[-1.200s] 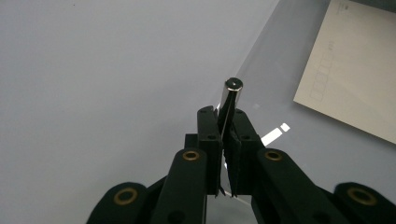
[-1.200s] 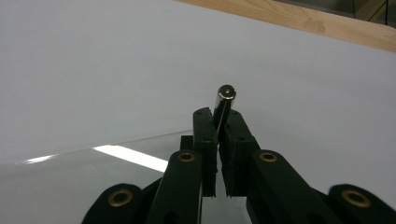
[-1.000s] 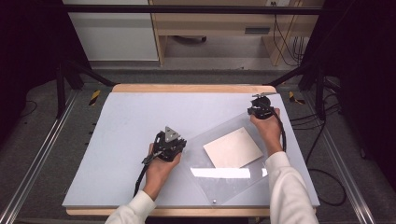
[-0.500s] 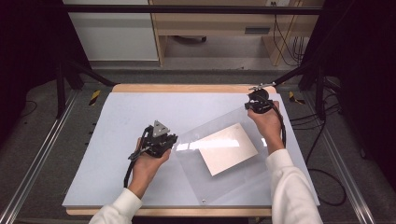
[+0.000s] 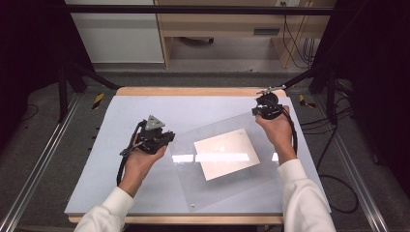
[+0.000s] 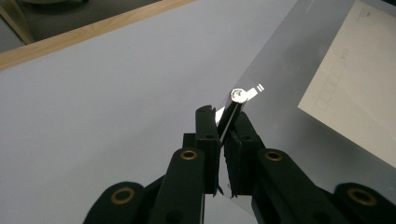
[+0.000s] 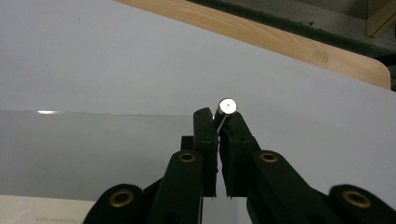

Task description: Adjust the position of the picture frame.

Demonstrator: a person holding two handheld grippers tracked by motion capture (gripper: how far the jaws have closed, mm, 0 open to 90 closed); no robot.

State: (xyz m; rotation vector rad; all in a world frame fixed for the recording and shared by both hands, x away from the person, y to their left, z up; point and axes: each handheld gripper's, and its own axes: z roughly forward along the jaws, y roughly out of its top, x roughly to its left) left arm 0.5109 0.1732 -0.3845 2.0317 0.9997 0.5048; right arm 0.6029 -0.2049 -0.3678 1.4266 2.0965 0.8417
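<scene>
— Both grippers are seen clamped on the clear sheet: the left gripper is closed on the sheet's left corner, the right gripper on the far right corner. In each gripper view a small round metal stud is seen just past the jaw tips, and the sheet edge is pinched between the jaws.

— Why are opposite corners taken?

— A broad, thin, probably flexible panel is judged easier to control when it is held at two corners well apart; sagging and swinging are limited that way. The studs may also keep the jaws from slipping off the edge.

— Where is the sheet itself?

— It is held over the pale table, turned askew to the table's edges, with its near corner toward the person. Whether the near part rests on the table cannot be told. A light card is seen through or under it, near the middle.

— And the hands?

— The left hand is brought in from the lower left, its forearm angled toward the centre and the gripper pointed rightward at the corner. The right arm is stretched farther forward, the right hand wrapped round its gripper near the table's far edge. White sleeves are seen on both forearms.
</scene>
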